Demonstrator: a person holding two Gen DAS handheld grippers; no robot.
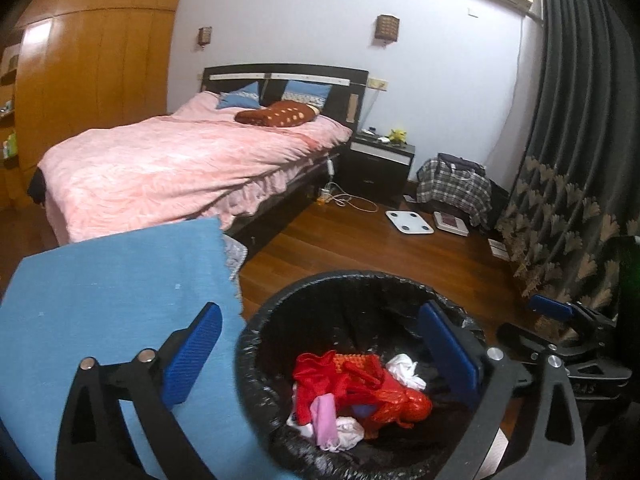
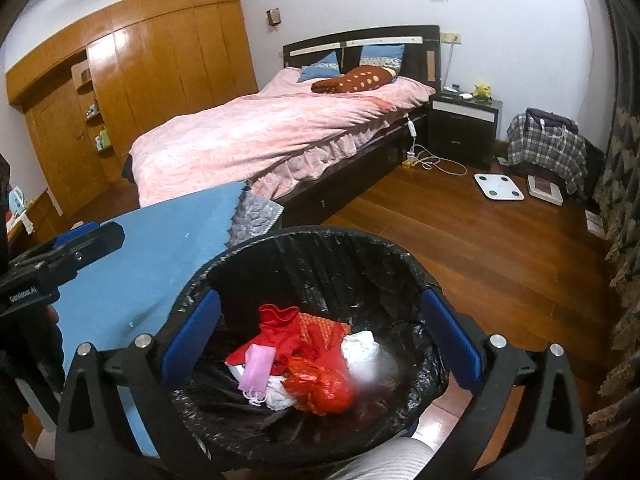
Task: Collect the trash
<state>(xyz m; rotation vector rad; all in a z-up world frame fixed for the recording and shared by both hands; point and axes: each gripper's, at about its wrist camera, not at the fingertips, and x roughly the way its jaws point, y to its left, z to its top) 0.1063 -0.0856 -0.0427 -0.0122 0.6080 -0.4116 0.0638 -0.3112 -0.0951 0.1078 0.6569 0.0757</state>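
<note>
A round bin with a black liner (image 1: 360,278) (image 2: 320,234) stands on the wood floor beside a blue-covered table (image 1: 100,300) (image 2: 160,248). Inside lie a crumpled red bag (image 1: 400,404) (image 2: 328,388), a pink face mask (image 1: 324,420) (image 2: 258,368) and white tissue (image 1: 404,372) (image 2: 360,348). My left gripper (image 1: 320,312) is open, with one finger over the blue table and the other over the bin; nothing is between them. My right gripper (image 2: 320,300) hangs open over the bin's mouth, holding nothing. Each gripper also shows at the edge of the other's view.
A bed with a pink cover (image 1: 160,168) lies behind the table. Past it are a dark nightstand (image 1: 380,168), a white scale (image 1: 409,222) on the floor, a plaid bag (image 1: 456,188) and cables. A dark curtain (image 1: 580,140) hangs at right, and a wooden wardrobe (image 2: 140,80) at left.
</note>
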